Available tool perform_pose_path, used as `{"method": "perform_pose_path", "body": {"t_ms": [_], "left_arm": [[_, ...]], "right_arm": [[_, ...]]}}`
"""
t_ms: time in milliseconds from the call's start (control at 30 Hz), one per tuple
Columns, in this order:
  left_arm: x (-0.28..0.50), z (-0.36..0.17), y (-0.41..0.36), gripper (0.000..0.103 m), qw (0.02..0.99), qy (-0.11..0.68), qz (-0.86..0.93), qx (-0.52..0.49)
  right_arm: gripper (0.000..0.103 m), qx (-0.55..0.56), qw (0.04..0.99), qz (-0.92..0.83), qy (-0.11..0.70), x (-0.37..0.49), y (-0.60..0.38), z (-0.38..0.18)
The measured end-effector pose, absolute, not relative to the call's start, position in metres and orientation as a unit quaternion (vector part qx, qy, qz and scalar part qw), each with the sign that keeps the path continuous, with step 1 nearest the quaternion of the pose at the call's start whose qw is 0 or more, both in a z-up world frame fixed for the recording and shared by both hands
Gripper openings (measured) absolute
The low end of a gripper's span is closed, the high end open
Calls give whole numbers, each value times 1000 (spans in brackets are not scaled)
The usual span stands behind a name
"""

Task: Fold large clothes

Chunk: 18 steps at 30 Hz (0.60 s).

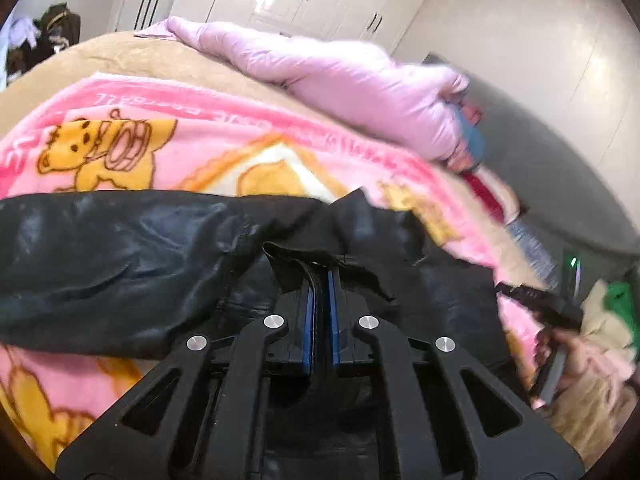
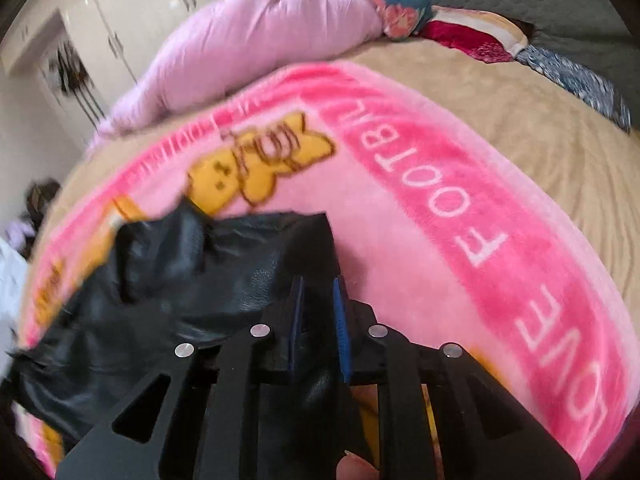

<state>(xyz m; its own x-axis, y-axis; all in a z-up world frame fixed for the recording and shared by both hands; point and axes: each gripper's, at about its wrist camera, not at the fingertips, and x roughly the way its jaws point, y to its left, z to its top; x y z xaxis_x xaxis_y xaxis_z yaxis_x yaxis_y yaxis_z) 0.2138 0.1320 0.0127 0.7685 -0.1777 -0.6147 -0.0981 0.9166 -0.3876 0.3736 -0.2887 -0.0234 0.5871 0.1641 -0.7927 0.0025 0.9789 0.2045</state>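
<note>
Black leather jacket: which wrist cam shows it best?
Left wrist. The glossy black leather jacket spans the frame in fair focus, an edge clamped in the left gripper. Right wrist shows it motion-blurred, bunched lower left, the right gripper closed on it.

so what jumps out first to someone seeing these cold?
The loud pink cartoon-bear blanket spread over the bed, lettered "FOOTBALL". A shiny black leather-look jacket lies crumpled across its near side, with the left claw and the right claw each shut on a fold of it. Behind, a puffy lilac coat lies along the far edge.
</note>
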Motion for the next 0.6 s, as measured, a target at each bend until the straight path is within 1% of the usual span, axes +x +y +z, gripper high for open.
{"method": "perform_pose_path", "body": {"t_ms": [133, 233, 300, 333, 400, 467, 500, 600], "left_arm": [[230, -28, 136, 3, 898, 394, 3, -198], [233, -48, 140, 12, 889, 413, 23, -195], [233, -52, 140, 15, 887, 416, 25, -198], [232, -52, 140, 15, 887, 415, 24, -199], [229, -46, 141, 19, 890, 412, 24, -194], [220, -33, 140, 27, 897, 399, 24, -189], [215, -25, 139, 29, 903, 389, 27, -182], [200, 0, 135, 33, 919, 360, 44, -156]], "right_arm": [[14, 21, 886, 4, 464, 386, -274, -45], [17, -11, 883, -25, 468, 391, -273, -58], [17, -3, 882, -25, 471, 393, -276, -63], [17, -4, 883, -24, 469, 393, -276, -61], [17, 5, 889, -13, 458, 384, -277, -46], [18, 41, 899, 21, 435, 366, -280, -26], [18, 48, 902, 37, 427, 356, -279, -16], [18, 30, 907, 80, 413, 327, -267, 2]]}}
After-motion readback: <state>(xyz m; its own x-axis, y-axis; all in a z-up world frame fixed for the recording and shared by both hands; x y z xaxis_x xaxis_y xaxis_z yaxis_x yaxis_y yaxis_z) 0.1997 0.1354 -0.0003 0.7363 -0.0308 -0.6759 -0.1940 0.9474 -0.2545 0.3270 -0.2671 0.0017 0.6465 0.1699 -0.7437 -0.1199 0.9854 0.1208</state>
